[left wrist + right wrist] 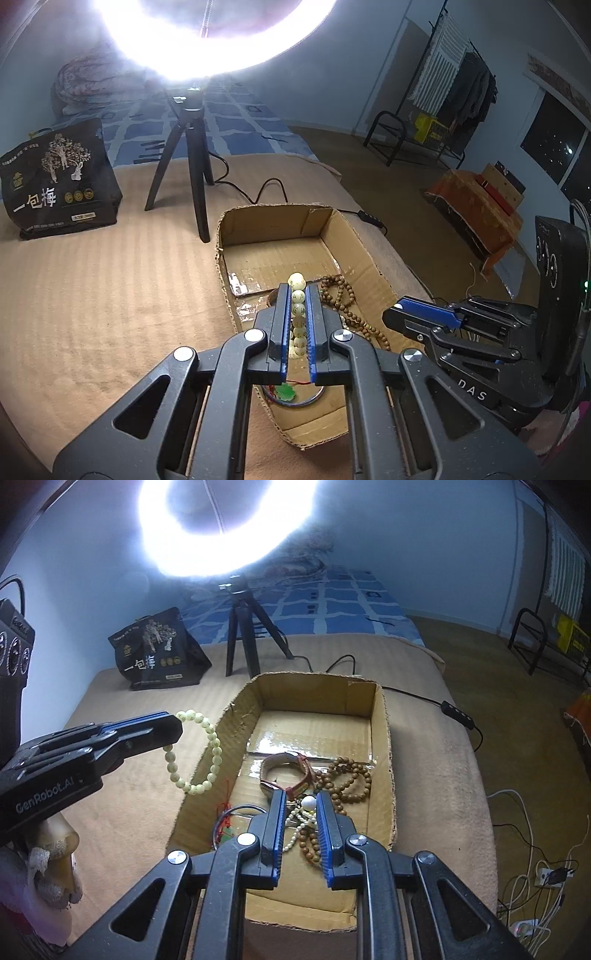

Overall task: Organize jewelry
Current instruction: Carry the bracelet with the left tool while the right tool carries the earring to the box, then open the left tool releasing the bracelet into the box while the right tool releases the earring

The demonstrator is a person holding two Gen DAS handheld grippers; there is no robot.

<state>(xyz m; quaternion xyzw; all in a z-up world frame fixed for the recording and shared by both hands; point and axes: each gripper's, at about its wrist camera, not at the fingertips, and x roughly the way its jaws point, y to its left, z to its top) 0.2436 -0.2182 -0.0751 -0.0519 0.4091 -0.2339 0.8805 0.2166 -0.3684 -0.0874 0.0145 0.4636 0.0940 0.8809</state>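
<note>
Seen from its own camera, the left hand-held gripper [297, 295] pinches a pale bead bracelet [297, 317], which shows there only as a column of beads stacked between the blue pads; the right wrist view shows that bracelet [207, 753] as a full loop hanging from the gripper's tip [173, 723], above the left wall of the cardboard box [384, 738]. The right hand-held gripper [301, 805] is narrowly parted and pinches a white bead necklace [308, 804], a large bead sitting at its tips and the small strands trailing below; from the left view this gripper [397, 312] is seen side-on and the necklace is hidden. Just beyond the right gripper's tips lie a watch with a tan strap [286, 771] and, to their right, brown wooden beads [347, 775]; a red cord with a green pendant [227, 825] and a metal bangle lie to the left. Ahead of both grippers, past the box on the bed [443, 775], stand a tripod [240, 635] under a glaring ring light [229, 524] and a black bag [159, 653].
</note>
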